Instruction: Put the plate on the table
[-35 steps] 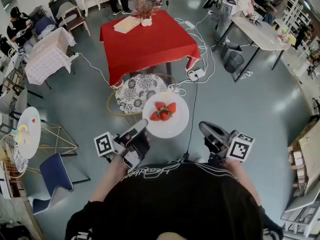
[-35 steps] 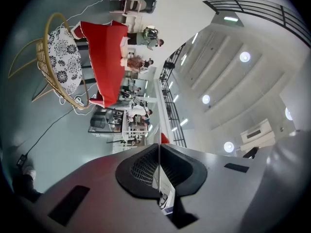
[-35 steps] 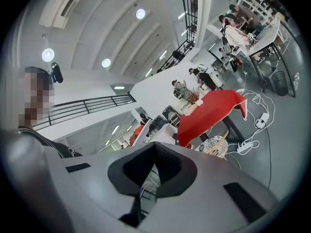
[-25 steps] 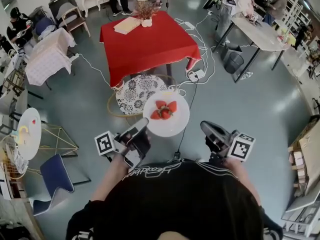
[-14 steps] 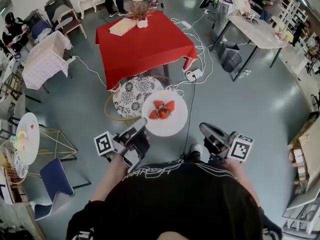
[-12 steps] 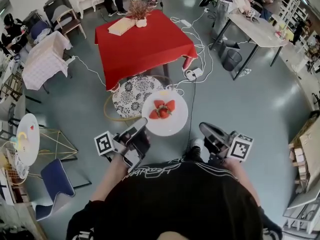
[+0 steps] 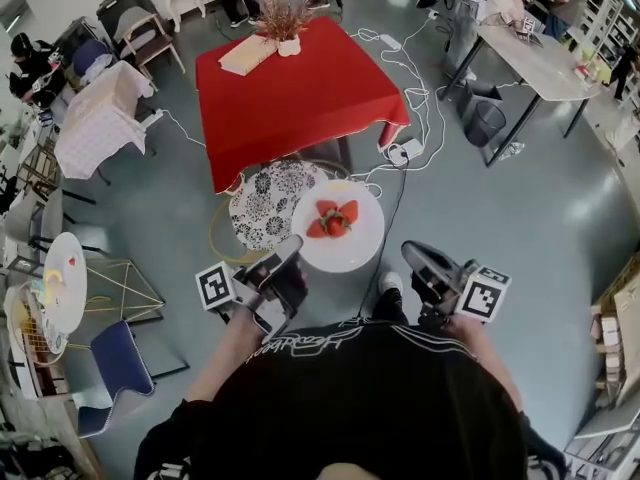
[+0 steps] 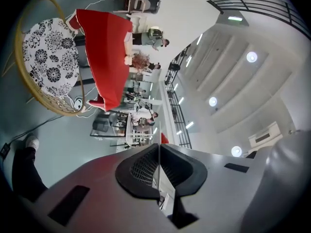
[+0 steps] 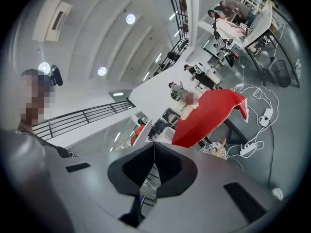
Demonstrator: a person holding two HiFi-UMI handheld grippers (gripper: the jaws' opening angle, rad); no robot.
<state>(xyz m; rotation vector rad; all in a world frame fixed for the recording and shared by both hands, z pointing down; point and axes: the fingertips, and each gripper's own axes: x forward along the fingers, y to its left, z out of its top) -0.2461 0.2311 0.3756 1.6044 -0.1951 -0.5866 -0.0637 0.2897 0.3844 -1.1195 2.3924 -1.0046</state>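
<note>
Where the head view looked down, red table: was seen ahead, well apart from the plate.
Patterned round seat: was placed between table and plate, partly overlapped by the plate's rim.
Plate: white, was held above the floor, not yet on the table.
Left gripper: jaws were pinched on the plate's near-left rim.
Right gripper: jaws were pressed together, nothing held, just beside the plate.
Strawberries: were heaped mid-plate.
</note>
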